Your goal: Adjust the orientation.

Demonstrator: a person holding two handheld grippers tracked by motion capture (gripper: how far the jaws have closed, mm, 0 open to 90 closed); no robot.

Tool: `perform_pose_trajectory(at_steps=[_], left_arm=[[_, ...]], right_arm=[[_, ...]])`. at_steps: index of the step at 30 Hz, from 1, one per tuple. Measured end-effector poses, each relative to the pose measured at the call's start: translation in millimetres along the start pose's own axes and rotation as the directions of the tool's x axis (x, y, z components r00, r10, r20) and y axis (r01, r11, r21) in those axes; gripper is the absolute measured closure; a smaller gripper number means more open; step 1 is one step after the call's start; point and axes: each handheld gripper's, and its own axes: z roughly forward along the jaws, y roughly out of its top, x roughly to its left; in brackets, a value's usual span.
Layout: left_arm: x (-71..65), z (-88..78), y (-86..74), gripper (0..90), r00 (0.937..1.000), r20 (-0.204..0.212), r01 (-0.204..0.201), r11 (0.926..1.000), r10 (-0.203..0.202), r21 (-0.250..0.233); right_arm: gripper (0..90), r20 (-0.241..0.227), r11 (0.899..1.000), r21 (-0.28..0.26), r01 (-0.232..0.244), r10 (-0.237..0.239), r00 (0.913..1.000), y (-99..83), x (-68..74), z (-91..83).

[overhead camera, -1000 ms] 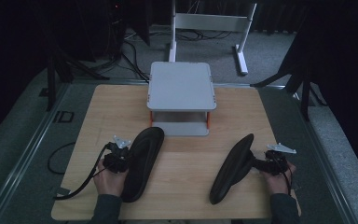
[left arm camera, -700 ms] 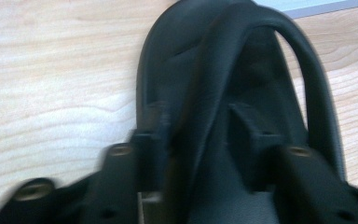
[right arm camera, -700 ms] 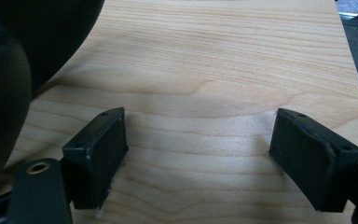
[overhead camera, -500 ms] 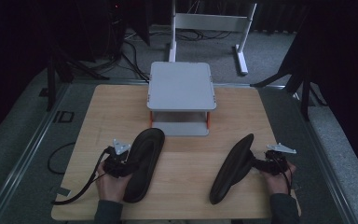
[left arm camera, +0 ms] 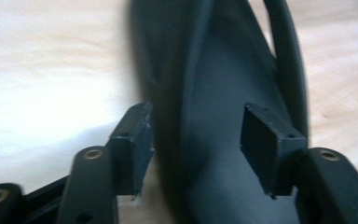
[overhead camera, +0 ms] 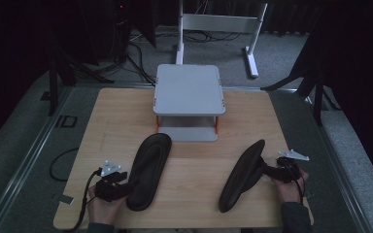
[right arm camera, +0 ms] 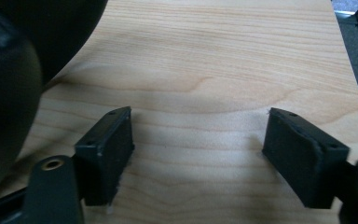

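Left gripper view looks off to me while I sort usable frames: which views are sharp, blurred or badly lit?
Left gripper view: blurred, table washed out by glare. Right gripper view: sharp wood grain, evenly lit. High view: dim, dark surroundings, black shoes lack detail.

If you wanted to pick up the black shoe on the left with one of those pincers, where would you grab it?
Probably by the rim at the heel end of the left shoe, coming from the person's side. It lies long and flat on the table, heel towards the person, and its side wall is thin enough to fit between the jaws. The left gripper already has that wall between its open jaws.
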Motion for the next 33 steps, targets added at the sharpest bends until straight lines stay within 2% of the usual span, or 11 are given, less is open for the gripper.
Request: perform_pose_trajectory(at_steps=[1, 3, 7, 10, 14, 16, 20, 21, 24, 32, 33], left_arm=[[-4.0, 1.2, -1.0, 43.3, 0.9995, -0.027, -0.018, 0.9998, 0.018, 0.001], [-6.9, -0.7, 0.5, 42.8, 0.9991, -0.026, -0.032, 0.9995, 0.032, 0.003], [-4.8, -4.4, 1.0, 44.7, 0.9997, 0.024, 0.003, 0.9998, -0.003, -0.02], [-4.7, -3.3, -1.0, 44.9, 1.0, -0.006, -0.004, 0.9999, 0.004, -0.013], [-3.4, -3.3, -2.8, 41.2, 0.9999, -0.014, -0.009, 0.9998, 0.009, -0.02], [-4.6, -2.2, -3.3, 41.0, 0.9998, -0.015, -0.015, 0.9997, 0.015, -0.019], [-6.3, 2.0, -4.0, 39.8, 0.9996, -0.016, -0.021, 0.9998, 0.021, -0.005], [-7.5, 4.2, -4.3, 39.7, 0.999, -0.032, -0.03, 0.9995, 0.03, 0.004], [-7.3, 2.9, -4.1, 39.9, 0.9994, -0.023, -0.025, 0.9997, 0.025, 0.0], [-7.2, 3.4, -4.6, 40.3, 0.9991, -0.029, -0.03, 0.9995, 0.03, 0.001], [-6.8, 3.4, -5.0, 40.5, 0.9992, -0.026, -0.03, 0.9995, 0.03, -0.003]], right_arm=[[25.5, -0.001, 1.0, -0.002, 0.001, -0.001, 1.0, 0.2, -0.2, -1.3], [25.6, 0.002, 1.0, -0.01, -0.002, 0.002, 1.0, 1.4, -0.3, -5.8], [26.9, 0.008, 0.998, -0.056, 0.005, -0.005, 1.0, 8.8, -1.5, -21.3], [27.0, 0.016, 0.996, -0.083, 0.033, -0.032, 0.9994, 12.2, -2.7, -36.2], [27.1, 0.022, 0.994, -0.07, 0.087, -0.086, 0.9961, 7.4, -4.1, -53.2], [27.0, 0.025, 0.994, -0.056, 0.09, -0.089, 0.9957, 1.6, -5.5, -58.3], [27.1, 0.024, 0.995, -0.013, 0.095, -0.095, 0.9952, -7.5, -6.2, -56.1], [27.1, -0.002, 0.994, 0.011, 0.109, -0.109, 0.9941, -10.1, -0.7, -48.6], [27.1, -0.035, 0.992, -0.014, 0.129, -0.129, 0.991, -3.4, 9.7, -45.4], [28.6, -0.067, 0.982, -0.071, 0.174, -0.179, 0.9816, 18.5, 33.1, -44.5], [28.6, -0.083, 0.98, -0.082, 0.183, -0.189, 0.9785, 23.6, 40.8, -41.5]])
